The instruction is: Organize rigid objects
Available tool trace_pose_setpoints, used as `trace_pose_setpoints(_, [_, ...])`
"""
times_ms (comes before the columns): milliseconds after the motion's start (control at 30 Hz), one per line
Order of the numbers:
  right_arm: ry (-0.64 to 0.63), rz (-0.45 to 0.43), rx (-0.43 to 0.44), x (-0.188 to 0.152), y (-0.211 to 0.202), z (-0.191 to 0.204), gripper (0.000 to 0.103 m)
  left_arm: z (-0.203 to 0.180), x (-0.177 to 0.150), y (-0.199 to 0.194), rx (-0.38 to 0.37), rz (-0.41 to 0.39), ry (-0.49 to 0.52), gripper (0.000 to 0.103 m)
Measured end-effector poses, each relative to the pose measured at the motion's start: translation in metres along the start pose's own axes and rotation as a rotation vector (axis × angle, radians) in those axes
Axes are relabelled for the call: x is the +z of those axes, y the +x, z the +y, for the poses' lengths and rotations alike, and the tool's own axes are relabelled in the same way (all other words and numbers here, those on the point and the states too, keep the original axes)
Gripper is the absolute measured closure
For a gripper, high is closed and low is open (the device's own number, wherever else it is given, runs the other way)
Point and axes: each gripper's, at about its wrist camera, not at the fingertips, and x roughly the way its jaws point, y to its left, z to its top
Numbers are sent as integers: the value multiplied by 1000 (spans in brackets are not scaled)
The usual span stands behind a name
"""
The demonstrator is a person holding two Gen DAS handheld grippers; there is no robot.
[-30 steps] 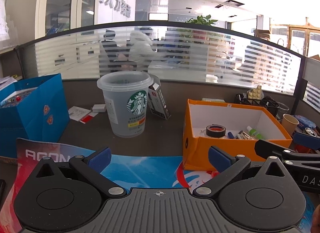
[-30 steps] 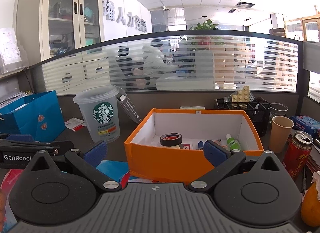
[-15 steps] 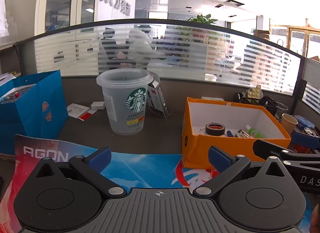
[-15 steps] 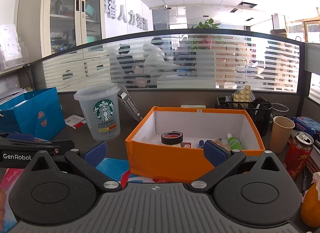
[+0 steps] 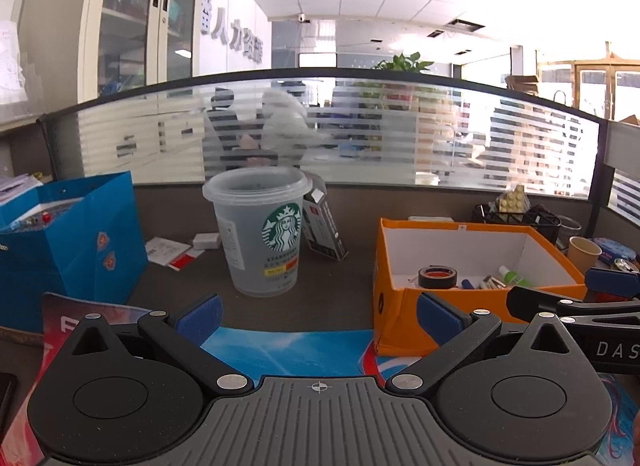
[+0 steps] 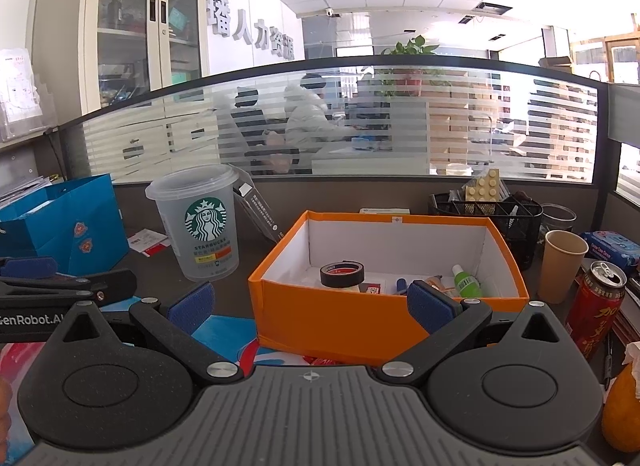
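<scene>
An orange box [image 5: 404, 306] [image 6: 340, 322] with a white inside stands on the desk and holds a black tape roll [image 5: 437, 277] [image 6: 342, 274], a green-capped bottle [image 6: 464, 282] and several small pens. A translucent Starbucks cup [image 5: 262, 231] [image 6: 200, 221] stands upright to the box's left. My left gripper [image 5: 318, 312] is open over the blue mat, short of cup and box. My right gripper [image 6: 310, 304] is open in front of the box's near wall. Both hold nothing.
A blue paper bag [image 5: 76, 234] stands at the left. A black carton [image 5: 324, 225] leans behind the cup. At the right are a black mesh organizer [image 6: 486, 213], a paper cup [image 6: 562, 266] and a red can [image 6: 596, 302]. A glass partition closes the back of the desk.
Both views have tilted slightly upward and drawn back a little, so the cup and box sit lower. Both grippers stay open and empty.
</scene>
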Motion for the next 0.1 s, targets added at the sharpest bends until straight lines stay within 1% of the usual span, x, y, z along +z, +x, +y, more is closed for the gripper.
trace_pose_setpoints(100, [-1,4,0,0,0,0,0,3,1,4,-9,35,-18,0])
